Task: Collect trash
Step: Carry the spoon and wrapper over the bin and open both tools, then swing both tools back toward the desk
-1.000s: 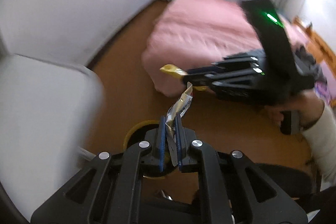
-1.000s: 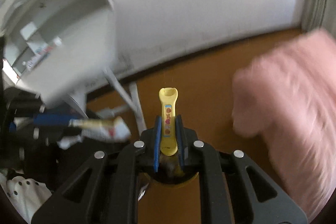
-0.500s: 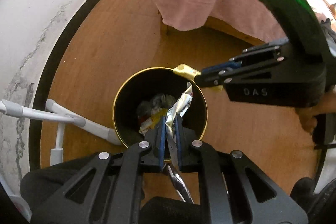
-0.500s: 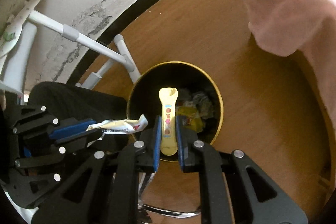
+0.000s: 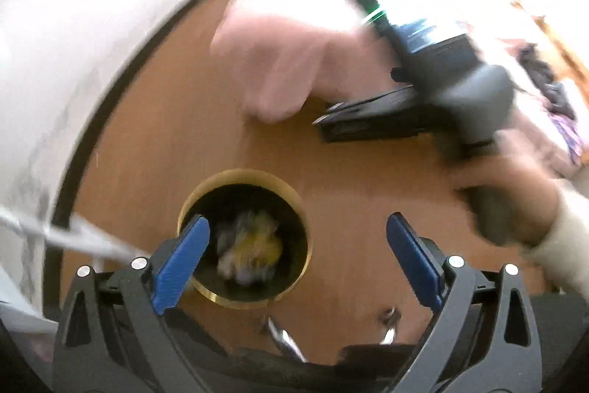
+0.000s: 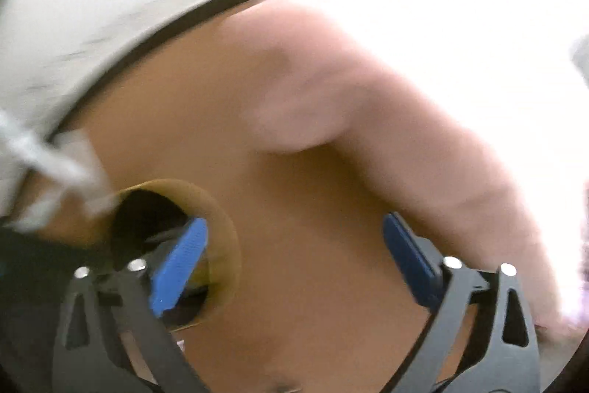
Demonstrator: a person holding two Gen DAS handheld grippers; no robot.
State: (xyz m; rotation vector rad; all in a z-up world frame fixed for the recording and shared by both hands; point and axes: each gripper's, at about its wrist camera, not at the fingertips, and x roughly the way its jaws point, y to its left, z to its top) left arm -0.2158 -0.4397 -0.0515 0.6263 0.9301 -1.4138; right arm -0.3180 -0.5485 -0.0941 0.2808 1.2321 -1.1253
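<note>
Below, the trash bin (image 5: pixel 244 238) stood on the wooden floor (image 5: pixel 165 135), partly behind the left gripper's (image 5: pixel 298 253) near-side finger. Its fingers had just been opening and stood wide apart with nothing between them; blurred trash (image 5: pixel 250 249) lay inside the bin. The right gripper (image 6: pixel 294 260) had likewise just been opening, fingers spread and empty, the bin at its left finger. Only the left wrist view showed the bin's contents and the hand (image 5: pixel 511 205) carrying the right gripper; both showed the pink bedcover (image 6: pixel 368 91).

Bin (image 5: pixel 244 297) on floor (image 5: pixel 349 209), trash (image 5: pixel 250 245) inside; wall (image 5: pixel 55 43) left of bin; bedspread (image 5: pixel 279 54) beyond, hanging to floor.
</note>
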